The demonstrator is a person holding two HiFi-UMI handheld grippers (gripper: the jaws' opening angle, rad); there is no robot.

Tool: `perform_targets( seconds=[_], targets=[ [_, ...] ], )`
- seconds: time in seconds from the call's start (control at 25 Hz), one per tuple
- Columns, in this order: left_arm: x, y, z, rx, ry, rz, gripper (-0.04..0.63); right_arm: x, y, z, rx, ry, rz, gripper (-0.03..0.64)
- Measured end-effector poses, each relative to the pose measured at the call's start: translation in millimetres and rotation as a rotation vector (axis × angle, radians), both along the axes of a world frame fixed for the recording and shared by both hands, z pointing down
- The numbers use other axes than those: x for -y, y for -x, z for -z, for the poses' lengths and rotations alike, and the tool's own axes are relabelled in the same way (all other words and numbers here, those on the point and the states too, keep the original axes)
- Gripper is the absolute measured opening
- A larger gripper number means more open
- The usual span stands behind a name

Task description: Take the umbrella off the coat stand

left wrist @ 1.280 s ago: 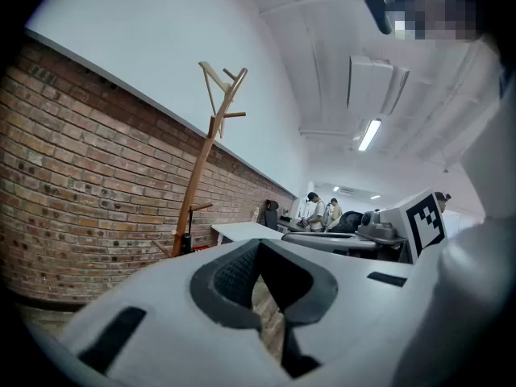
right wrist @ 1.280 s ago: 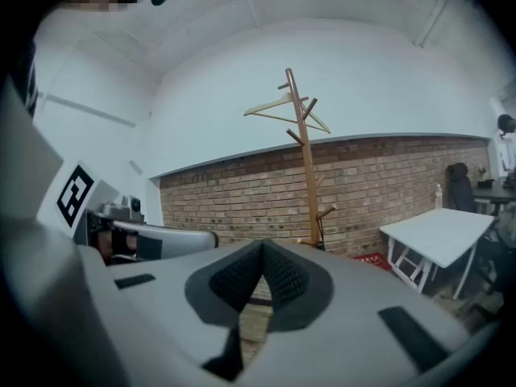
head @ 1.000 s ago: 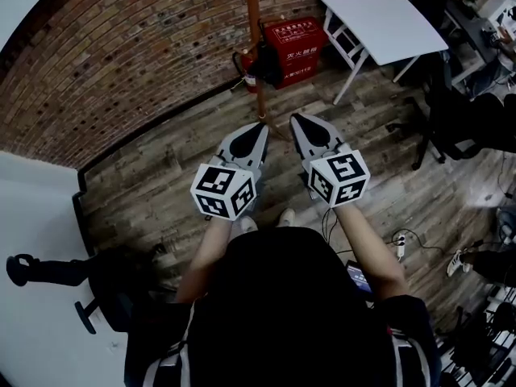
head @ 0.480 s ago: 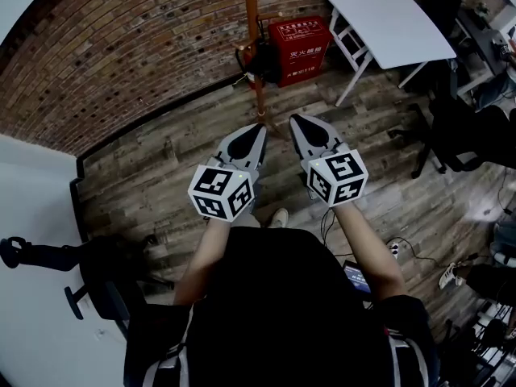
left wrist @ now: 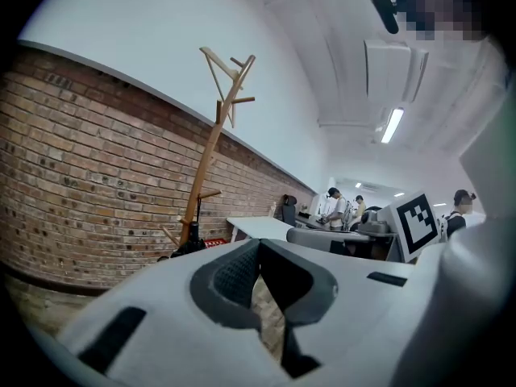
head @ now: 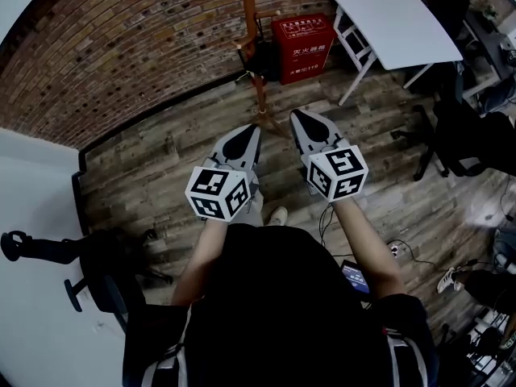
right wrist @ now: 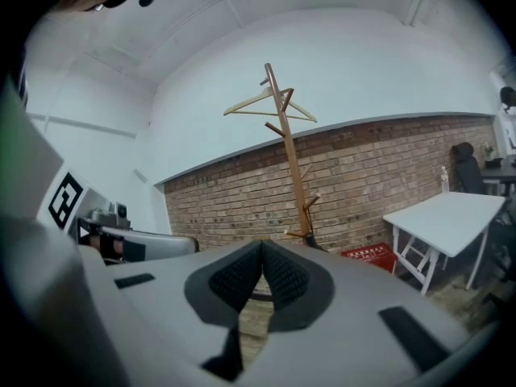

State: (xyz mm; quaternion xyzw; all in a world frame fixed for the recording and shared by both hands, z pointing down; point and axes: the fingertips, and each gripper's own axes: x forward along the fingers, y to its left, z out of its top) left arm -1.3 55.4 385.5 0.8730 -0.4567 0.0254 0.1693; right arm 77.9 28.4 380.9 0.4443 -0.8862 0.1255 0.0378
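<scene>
Jaws on both grippers are clenched, tips meeting, nothing between them.

Head view: the left gripper (head: 251, 129) and right gripper (head: 297, 116) are held side by side over the plank floor (head: 161, 176), both pointing toward the brick wall (head: 121, 47). The wooden pole of the coat stand (head: 247, 6) rises in front of that wall, ahead of the grippers and apart from them. The umbrella (head: 260, 55) is a dark bundle low against the pole, on the stand; detail is too small to read. A red box (head: 303, 39) sits just right of it on the floor, with a white table (head: 395, 24) further right. A black office chair (head: 101, 272) is at lower left, beside the person.

Left gripper view: pads closed at the tips, empty. The coat stand is left of centre, with branching pegs at the top. The umbrella shows as a dark shape near its foot, well beyond the jaws. People are at desks in the far background.

Right gripper view: tips together, empty. The coat stand is straight ahead, with a wooden hanger (right wrist: 270, 103) on its top pegs. The umbrella is dark at the low pegs, with the red box and white table to its right.
</scene>
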Motion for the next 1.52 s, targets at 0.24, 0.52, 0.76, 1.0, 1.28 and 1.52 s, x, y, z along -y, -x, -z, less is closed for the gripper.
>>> perform_targets(
  seconds=[0.24, 0.52, 0.76, 1.0, 1.28, 1.52],
  targets=[
    [15, -5, -4, 0.002, 0.017, -0.018, 0.018, 17, -4, -5, 0.004, 0.013, -0.009, 0.029],
    [47, 0, -6, -0.011, 0.021, -0.019, 0.018, 49, -3, -8, 0.000, 0.025, -0.021, 0.029],
    [79, 11, -6, -0.020, 0.029, -0.018, 0.018, 79, 1, -13, 0.003, 0.042, -0.035, 0.029],
    [111, 19, -7, -0.022, 0.038, -0.030, 0.018, 112, 10, -15, 0.008, 0.054, -0.042, 0.029],
    [152, 31, -10, -0.035, 0.051, -0.048, 0.018, 149, 21, -21, -0.003, 0.071, -0.058, 0.029],
    [182, 36, -15, -0.046, 0.066, -0.091, 0.018, 175, 33, -27, -0.017, 0.085, -0.075, 0.029]
  ],
)
